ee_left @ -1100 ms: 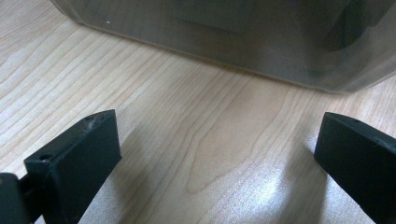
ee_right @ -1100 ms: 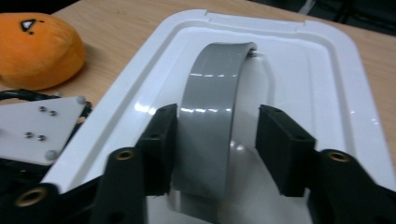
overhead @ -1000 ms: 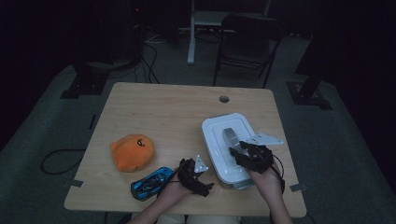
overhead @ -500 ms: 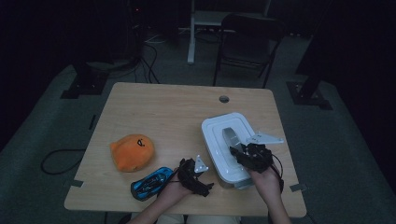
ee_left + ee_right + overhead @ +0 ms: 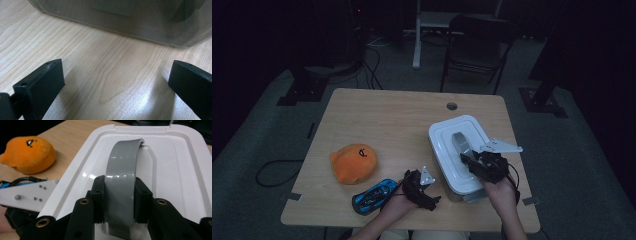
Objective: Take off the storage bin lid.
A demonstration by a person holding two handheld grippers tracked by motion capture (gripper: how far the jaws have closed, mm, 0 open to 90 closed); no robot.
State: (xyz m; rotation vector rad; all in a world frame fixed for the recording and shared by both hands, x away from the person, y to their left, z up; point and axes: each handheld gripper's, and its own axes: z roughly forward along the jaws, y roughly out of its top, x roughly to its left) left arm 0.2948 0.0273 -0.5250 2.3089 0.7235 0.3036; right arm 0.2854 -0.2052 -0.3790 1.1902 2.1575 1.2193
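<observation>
Left claw: the left claw [image 5: 421,186] rests low at the near edge of the surface [image 5: 392,120], its jaws spread wide with bare wood between them and nothing held; in the left gripper view the box's translucent wall [image 5: 120,20] stands just beyond the jaw tips.
Right claw: the right claw [image 5: 119,200] has just been closing and now pinches the grey handle [image 5: 122,177] from both sides, the pads pressed against its edges.
Handle: a grey arched strap along the middle of the white lid [image 5: 172,160], clamped at its near end.
Box: a storage box [image 5: 458,150] with the lid on, standing on the right half of the surface.
Blue toy car: the blue toy car [image 5: 373,196] lies just left of the left claw, near the front edge.
Orange plush: the orange plush [image 5: 353,162] sits farther left, apart from the box.
Beyond: a dark chair [image 5: 477,45] behind the surface.
</observation>
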